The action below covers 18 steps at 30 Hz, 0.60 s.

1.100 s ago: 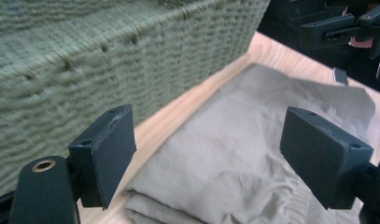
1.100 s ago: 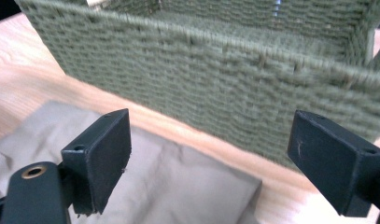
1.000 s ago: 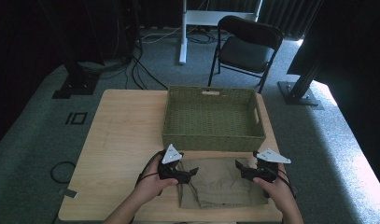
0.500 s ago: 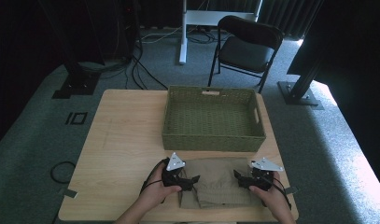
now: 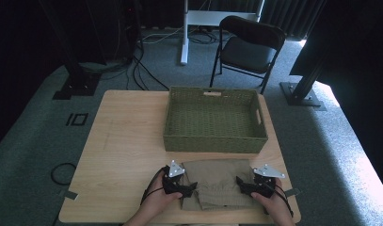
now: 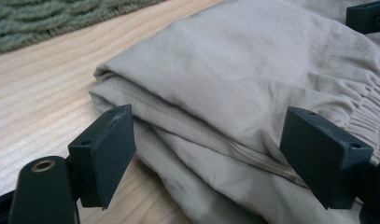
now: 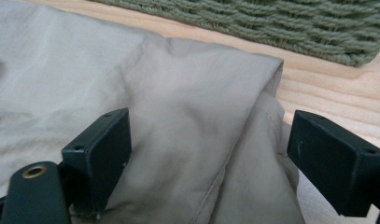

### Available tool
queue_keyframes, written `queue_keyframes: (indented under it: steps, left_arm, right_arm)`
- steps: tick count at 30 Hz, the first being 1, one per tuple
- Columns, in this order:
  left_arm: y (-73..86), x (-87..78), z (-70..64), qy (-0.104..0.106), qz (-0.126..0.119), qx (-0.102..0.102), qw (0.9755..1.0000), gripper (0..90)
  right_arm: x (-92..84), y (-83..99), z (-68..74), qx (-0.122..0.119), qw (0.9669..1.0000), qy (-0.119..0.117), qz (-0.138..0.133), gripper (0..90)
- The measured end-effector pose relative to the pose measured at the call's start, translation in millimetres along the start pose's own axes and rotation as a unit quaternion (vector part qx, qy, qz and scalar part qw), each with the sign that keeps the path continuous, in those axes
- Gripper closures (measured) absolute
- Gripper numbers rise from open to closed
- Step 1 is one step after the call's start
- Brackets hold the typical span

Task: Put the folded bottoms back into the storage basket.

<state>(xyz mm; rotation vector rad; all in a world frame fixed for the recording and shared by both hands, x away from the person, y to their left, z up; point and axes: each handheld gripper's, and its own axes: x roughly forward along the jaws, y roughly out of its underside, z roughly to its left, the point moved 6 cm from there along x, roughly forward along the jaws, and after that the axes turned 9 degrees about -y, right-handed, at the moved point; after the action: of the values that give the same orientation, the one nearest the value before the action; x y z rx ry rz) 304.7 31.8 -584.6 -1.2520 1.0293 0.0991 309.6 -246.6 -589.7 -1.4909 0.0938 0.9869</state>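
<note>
Lying folded at desk's near edge, beige garment (image 5: 219, 182), just before green wicker basket (image 5: 215, 118). Left gripper (image 5: 188, 187) and right gripper (image 5: 241, 184) gape wide at its opposite ends, seemingly touching cloth.

A lab or studio: dark curtains (image 5: 283, 12), floor cables (image 5: 142, 70), rig stands (image 5: 76, 80), carpet (image 5: 34, 132)

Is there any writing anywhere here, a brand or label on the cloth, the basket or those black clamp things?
None can be read.
The folded beige garment shows plain fabric, seams and a gathered band, no tag or print.
The woven green basket bears no label.
The left gripper and right gripper show bare black jaws and plain grey plates.
A square outline marked on the carpet holds no letters.
</note>
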Motion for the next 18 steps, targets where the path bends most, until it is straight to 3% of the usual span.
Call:
queue_keyframes:
  steps: [7, 16, 18]
  left_arm:
    - [2.3, 7.4, 2.1, -0.007, 0.009, -0.007, 0.9999, 18.7]
    - [0.5, 13.2, 0.4, -0.015, -0.005, 0.005, 0.9999, 16.0]
    - [-0.7, 14.2, 0.3, -0.014, -0.007, -0.001, 0.9999, 16.0]
  right_arm:
    - [2.6, 2.2, -0.8, 0.006, 1.0000, 0.001, 0.002, 13.4]
    - [5.7, 4.3, -1.4, 0.027, 0.9996, -0.003, 0.012, 13.4]
    - [5.9, 4.7, -1.8, 0.030, 0.9994, -0.004, 0.014, 13.6]
